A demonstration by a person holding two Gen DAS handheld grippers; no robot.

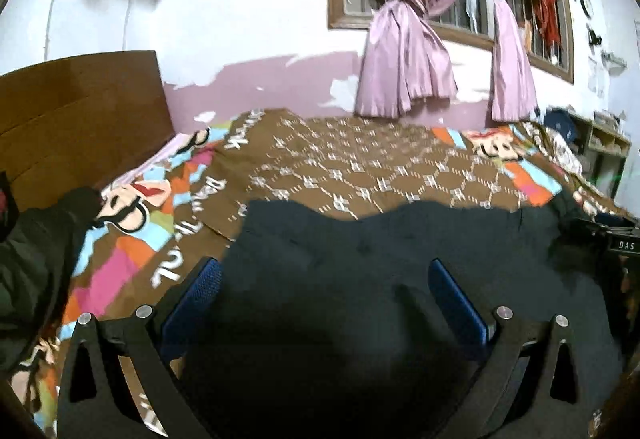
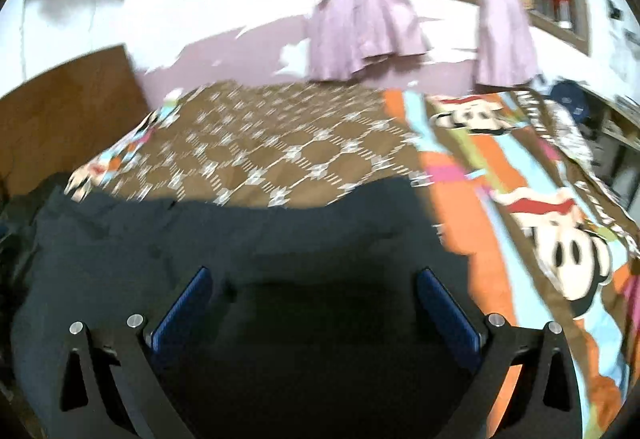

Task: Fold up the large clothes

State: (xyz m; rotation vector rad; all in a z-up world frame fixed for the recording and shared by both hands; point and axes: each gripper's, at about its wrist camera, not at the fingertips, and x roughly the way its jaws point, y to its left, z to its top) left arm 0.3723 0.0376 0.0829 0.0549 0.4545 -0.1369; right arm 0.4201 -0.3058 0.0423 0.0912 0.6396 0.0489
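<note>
A large dark navy garment [image 1: 400, 251] lies spread flat on the bed, its far edge running across the middle of both views. My left gripper [image 1: 324, 291] hovers open over the garment's left part, blue pads [image 1: 192, 303] wide apart with nothing between them. My right gripper [image 2: 316, 299] is also open above the same garment [image 2: 248, 231], near its right edge, where the orange stripe of the bedsheet begins. The right gripper's black body [image 1: 616, 239] shows at the far right of the left wrist view.
The bed carries a brown patterned sheet [image 1: 360, 163] with cartoon prints [image 2: 576, 255]. A wooden headboard [image 1: 80, 111] stands at left; another dark cloth heap [image 1: 28, 259] lies beside it. Pink curtains [image 1: 404, 59] hang on the far wall, and shelves [image 1: 604, 143] stand at right.
</note>
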